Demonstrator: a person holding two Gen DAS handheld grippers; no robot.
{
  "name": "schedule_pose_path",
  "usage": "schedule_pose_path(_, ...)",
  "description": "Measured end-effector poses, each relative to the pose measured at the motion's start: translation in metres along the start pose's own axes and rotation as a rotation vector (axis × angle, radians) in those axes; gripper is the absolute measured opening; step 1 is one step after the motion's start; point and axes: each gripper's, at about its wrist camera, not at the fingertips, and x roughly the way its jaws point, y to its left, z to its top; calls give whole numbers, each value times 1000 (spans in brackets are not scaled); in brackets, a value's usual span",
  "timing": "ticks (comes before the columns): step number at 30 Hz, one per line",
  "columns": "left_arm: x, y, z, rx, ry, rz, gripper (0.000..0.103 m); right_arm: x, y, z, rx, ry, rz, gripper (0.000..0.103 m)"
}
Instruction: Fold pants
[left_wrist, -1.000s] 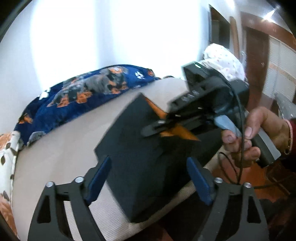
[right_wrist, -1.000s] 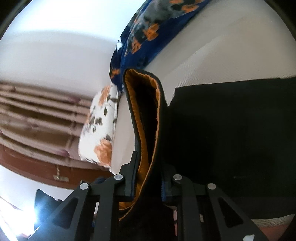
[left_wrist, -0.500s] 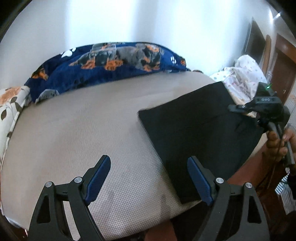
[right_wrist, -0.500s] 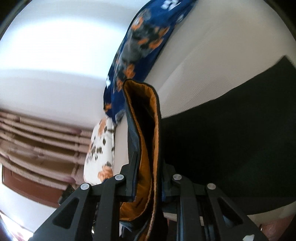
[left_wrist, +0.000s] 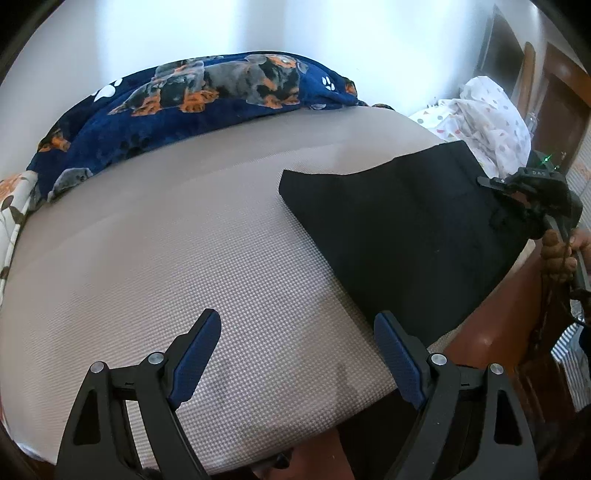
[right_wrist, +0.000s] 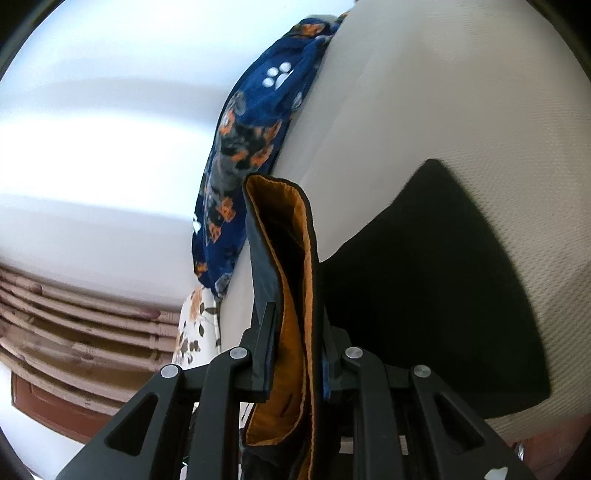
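1. The right gripper (right_wrist: 295, 354), clenching the orange-lined waistband (right_wrist: 284, 295), is dragging the black pants (left_wrist: 406, 229) further across the mattress (left_wrist: 184, 258).
2. The left gripper (left_wrist: 295, 347) is hovering released over the mattress; it should be pinning the pants' near edge.

A home bedroom. A mattress (left_wrist: 184, 258) fills the view, with a dog-print blanket (left_wrist: 207, 92) and floral pillow (right_wrist: 195, 328) along its far edge. Wooden doors (left_wrist: 554, 92) stand beyond.

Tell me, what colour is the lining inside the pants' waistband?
Orange lining, against black pants; clearest in the right wrist view.
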Motion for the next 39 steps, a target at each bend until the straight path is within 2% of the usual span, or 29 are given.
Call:
schedule_pose_path(10,9,-2,6,-14,27,-12,85,-21,-36,8,57,-49,-8,14)
schedule_pose_path(16,15,-7,6,-2,45,-10,85,-23,-41,8,63,-48,1,13)
schedule_pose_path(19,17,-8,6,2,50,-8,85,-24,-43,9,93,-32,44,17)
schedule_pose_path(21,18,-8,5,2,55,-8,85,-23,-43,10,94,-24,37,20)
schedule_pose_path(23,19,-8,5,0,60,-8,85,-21,-42,12,101,-16,36,31)
schedule_pose_path(26,19,-9,4,-1,65,-6,85,-16,-38,14,85,-7,9,31)
schedule_pose_path(27,20,-11,3,-1,66,-3,85,-14,-34,13,62,-5,-15,30)
schedule_pose_path(28,20,-11,3,0,67,-2,85,-13,-28,13,24,-3,-52,23)
schedule_pose_path(29,20,-12,3,2,69,-2,85,-12,-22,13,-9,-2,-89,11)
schedule_pose_path(34,20,-13,6,10,73,2,85,-13,-14,12,-57,-27,-141,9)
schedule_pose_path(39,20,-17,11,21,66,3,85,-25,-4,13,-68,-57,-97,8)
